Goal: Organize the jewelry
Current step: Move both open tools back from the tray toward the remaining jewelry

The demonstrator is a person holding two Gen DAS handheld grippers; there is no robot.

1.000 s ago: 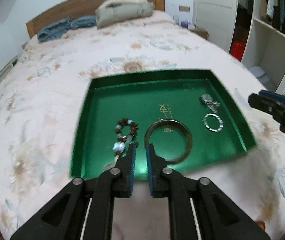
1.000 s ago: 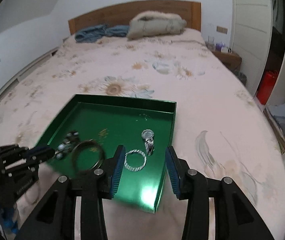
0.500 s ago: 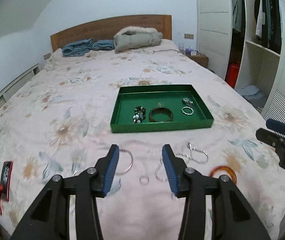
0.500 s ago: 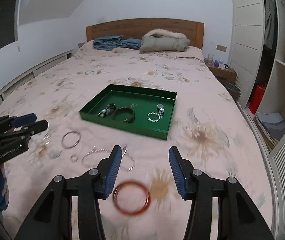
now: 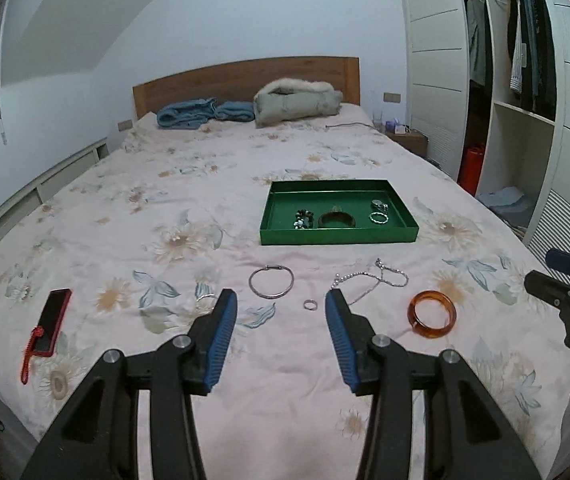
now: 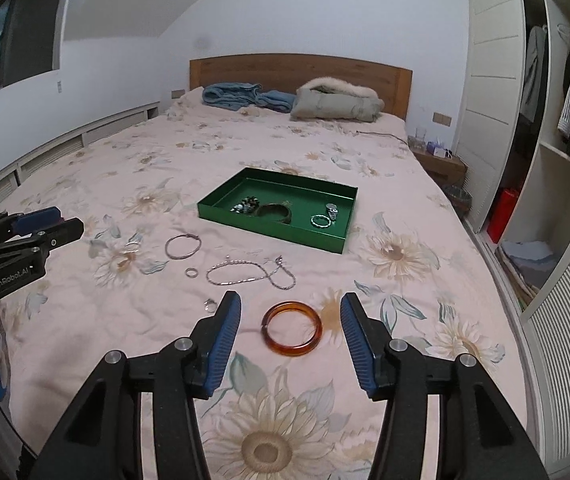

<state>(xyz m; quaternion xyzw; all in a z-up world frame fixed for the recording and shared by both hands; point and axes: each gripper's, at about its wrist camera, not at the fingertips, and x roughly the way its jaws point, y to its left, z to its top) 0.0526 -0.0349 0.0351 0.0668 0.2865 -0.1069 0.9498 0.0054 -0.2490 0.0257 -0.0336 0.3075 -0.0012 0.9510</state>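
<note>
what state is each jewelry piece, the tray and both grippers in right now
green tray: holds four pieces
amber bangle: flat on bedspread
silver chain: sprawled loose
silver bangle: on bedspread
small ring: on bedspread
left gripper: open, empty
right gripper: open, empty

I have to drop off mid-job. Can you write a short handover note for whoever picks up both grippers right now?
Left gripper: open, empty, above the bedspread.
Right gripper: open, empty, above the amber bangle.
In the green tray: beaded bracelet, dark bangle, twisted silver ring, watch.
Loose on the bed: amber bangle, silver chain, thin silver bangle, small ring, another small silver piece.
Left to do: move those five into the tray.
</note>
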